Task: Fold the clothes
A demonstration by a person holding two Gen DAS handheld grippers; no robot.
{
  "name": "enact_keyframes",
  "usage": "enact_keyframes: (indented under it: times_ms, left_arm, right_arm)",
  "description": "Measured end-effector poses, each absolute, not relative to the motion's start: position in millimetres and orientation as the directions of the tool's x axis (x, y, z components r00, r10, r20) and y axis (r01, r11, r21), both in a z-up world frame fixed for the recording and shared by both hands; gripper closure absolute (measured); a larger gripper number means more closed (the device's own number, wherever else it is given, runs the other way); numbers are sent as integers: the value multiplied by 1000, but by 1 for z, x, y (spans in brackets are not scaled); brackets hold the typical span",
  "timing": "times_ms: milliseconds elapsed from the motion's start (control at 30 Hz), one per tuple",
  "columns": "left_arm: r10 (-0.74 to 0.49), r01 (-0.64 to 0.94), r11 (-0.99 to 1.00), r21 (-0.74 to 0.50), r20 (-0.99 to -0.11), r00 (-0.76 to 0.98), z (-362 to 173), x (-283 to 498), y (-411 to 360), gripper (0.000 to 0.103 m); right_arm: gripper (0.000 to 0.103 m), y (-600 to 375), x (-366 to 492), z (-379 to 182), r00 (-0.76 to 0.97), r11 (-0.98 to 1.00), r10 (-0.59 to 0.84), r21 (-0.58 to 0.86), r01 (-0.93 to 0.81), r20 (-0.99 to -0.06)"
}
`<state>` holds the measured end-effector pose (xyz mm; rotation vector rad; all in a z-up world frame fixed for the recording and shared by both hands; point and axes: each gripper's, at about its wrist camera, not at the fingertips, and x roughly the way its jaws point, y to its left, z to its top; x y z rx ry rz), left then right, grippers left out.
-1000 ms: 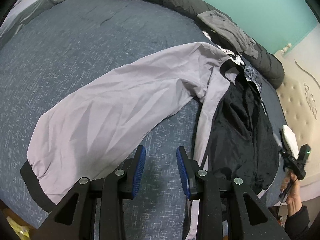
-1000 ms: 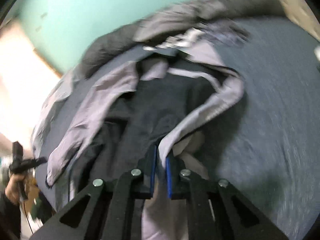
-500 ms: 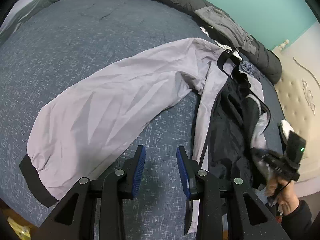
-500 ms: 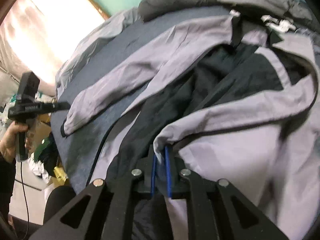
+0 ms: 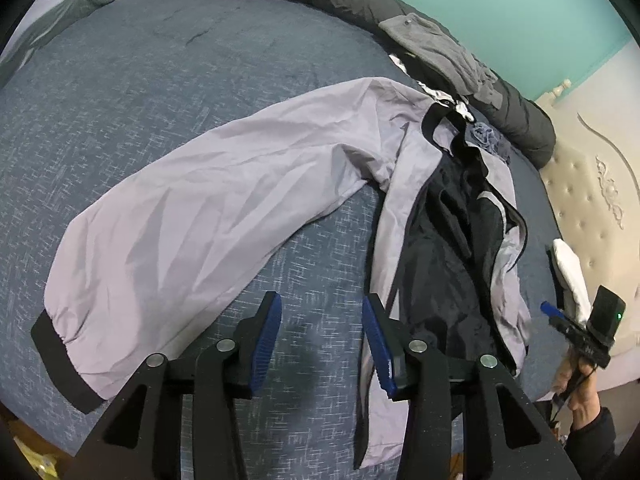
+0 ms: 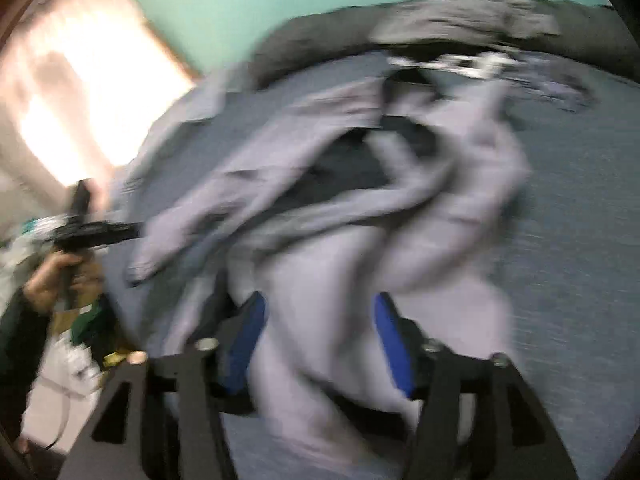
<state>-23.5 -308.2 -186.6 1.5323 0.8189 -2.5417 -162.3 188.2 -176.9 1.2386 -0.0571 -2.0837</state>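
Since a moment ago the right gripper [image 6: 318, 338] has let go of the lavender jacket [image 5: 224, 216]'s front panel; its jaws have just been opening and now stand wide, cloth lying loose beneath them. That panel is folded inward over the dark lining, presumably to narrow the body. Left of the jacket's body, the left gripper [image 5: 322, 338], jaws also just opened moderately and empty, hangs over the blue bedspread [image 5: 132, 92] near the spread sleeve, likely next.
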Motion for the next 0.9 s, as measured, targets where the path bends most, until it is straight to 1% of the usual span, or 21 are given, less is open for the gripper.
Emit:
enact_keyframes:
  times_ms: [67, 200, 300, 367, 400, 433, 467, 533, 567, 667, 800, 900]
  left_arm:
    - [215, 312, -858, -407, -838, -502, -186, -26, -304, 57]
    - [223, 295, -864, -409, -834, -505, -180, -30, -293, 57]
    - [219, 283, -872, -398, -837, -502, -175, -32, -285, 56]
    - [214, 279, -877, -391, -838, -501, -171, -33, -281, 56]
    - [212, 277, -879, -387, -839, -501, -169, -33, -280, 56]
    - [210, 277, -881, -385, -840, -501, -167, -34, -279, 56]
    - [207, 277, -881, -383, -840, -501, -166, -34, -278, 55]
    - [203, 279, -883, -377, -843, -499, -164, -34, -277, 55]
    - [199, 279, -885, -374, -844, -499, -163, -34, -276, 55]
    - [189, 281, -888, -365, -845, -500, -159, -33, -277, 55]
    - [169, 292, -891, -347, -851, -496, -157, -33, -279, 55]
    - [168, 293, -892, -344, -854, -492, -159, -33, -277, 54]
  right_arm:
    - [37, 209, -176, -191, -313, -818, -505, 330, 472, -804]
    - [37, 222, -188, -217, -296, -855, -438, 292, 428, -849]
    - [37, 222, -197, -233, -275, -857, -432, 296, 422, -859]
    - [37, 217, -203, -240, -244, -833, -477, 346, 433, -844]
    - [40, 214, -205, -242, -238, -827, -478, 343, 445, -845]
    - [52, 210, -207, -245, -231, -822, -478, 339, 458, -847]
    - [71, 205, -209, -248, -221, -819, -466, 323, 475, -857]
    - [92, 198, -212, -251, -220, -821, -438, 288, 492, -872]
    - [96, 201, -214, -249, -228, -824, -444, 295, 484, -866]
    - [99, 218, -218, -231, -287, -837, -455, 294, 462, -843]
    - [99, 264, -225, -190, -405, -874, -425, 252, 415, -809]
    - [99, 311, -232, -157, -495, -909, -378, 212, 359, -782]
